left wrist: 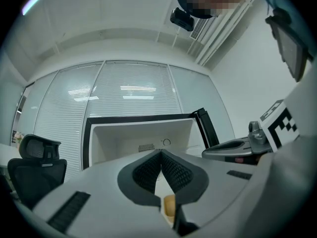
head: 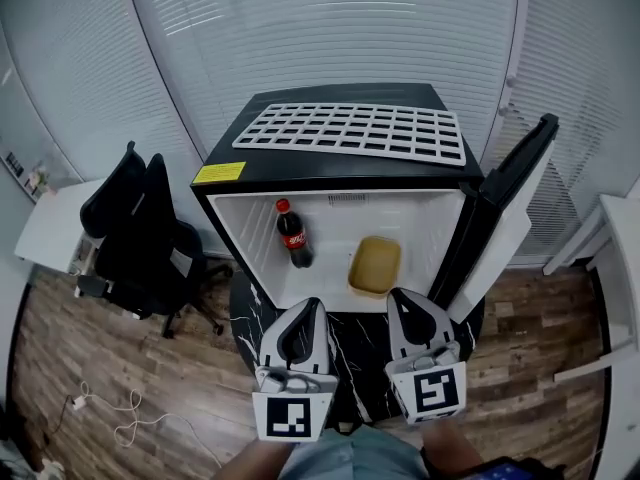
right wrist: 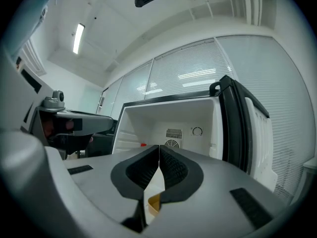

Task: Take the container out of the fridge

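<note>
The fridge (head: 400,213) front is left unblocked, its door (head: 505,218) swung right. Inside, free room is flanked by a bottle (head: 293,233), left, and the container (head: 375,265), right.

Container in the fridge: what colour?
The container is tan-yellow. It shows best in the head view.

Office interior: full-height glass partitions (head: 330,28) lined with white blinds run behind a compact black fridge (head: 340,158), which stands open just ahead of the left tongs (head: 305,308) and right tongs (head: 400,298). A black swivel chair (head: 135,233) and a white desk (head: 50,228) sit well to the left of the left tongs, on wood-look flooring (head: 130,358). Overhead, a strip light (right wrist: 78,37) is set in the white ceiling.
</note>
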The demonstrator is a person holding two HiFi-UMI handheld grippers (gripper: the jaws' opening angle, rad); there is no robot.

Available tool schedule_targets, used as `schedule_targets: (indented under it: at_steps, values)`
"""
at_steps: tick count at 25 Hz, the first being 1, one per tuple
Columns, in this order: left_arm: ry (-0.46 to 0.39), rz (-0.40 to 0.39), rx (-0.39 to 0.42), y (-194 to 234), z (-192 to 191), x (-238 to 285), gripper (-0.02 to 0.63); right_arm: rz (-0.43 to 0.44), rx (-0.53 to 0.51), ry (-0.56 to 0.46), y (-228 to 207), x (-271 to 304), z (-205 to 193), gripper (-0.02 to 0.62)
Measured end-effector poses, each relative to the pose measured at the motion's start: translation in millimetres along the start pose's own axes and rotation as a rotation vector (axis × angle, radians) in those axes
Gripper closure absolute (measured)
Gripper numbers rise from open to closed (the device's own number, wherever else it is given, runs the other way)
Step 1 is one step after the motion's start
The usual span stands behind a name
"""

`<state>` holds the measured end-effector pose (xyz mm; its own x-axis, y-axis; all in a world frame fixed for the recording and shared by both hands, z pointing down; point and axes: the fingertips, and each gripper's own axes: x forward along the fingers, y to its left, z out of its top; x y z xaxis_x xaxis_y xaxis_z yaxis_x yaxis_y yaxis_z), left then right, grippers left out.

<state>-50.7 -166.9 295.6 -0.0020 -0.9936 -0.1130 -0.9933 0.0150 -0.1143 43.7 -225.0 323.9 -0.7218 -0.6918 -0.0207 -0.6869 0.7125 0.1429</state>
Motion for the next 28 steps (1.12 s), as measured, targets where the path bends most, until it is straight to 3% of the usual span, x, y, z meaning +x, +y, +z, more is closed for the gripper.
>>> schedule_targets:
  at_steps: [5, 11, 17, 21, 28]
  values:
    - [0.020, -0.015, 0.010, 11.2, -17.3, 15.7, 0.591, 0.033, 0.004, 0.039, 9.2, 22.7, -17.5, 0.578]
    - [0.069, -0.036, -0.027, 21.0, -45.8, 38.8, 0.591, 0.020, 0.004, 0.085, 0.5, 48.8, -40.9, 0.577]
    - [0.125, -0.076, -0.011, 28.0, -76.1, 61.1, 0.591, 0.006, 0.021, 0.155, -6.2, 70.5, -75.4, 0.577]
    - [0.150, -0.076, -0.056, 23.8, -84.0, 71.2, 0.591, 0.012, 0.017, 0.228, -13.6, 72.3, -96.1, 0.572]
    - [0.229, -0.072, -0.103, 47.0, -139.1, 89.9, 0.591, 0.114, -0.052, 0.351, 11.7, 106.6, -160.4, 0.571]
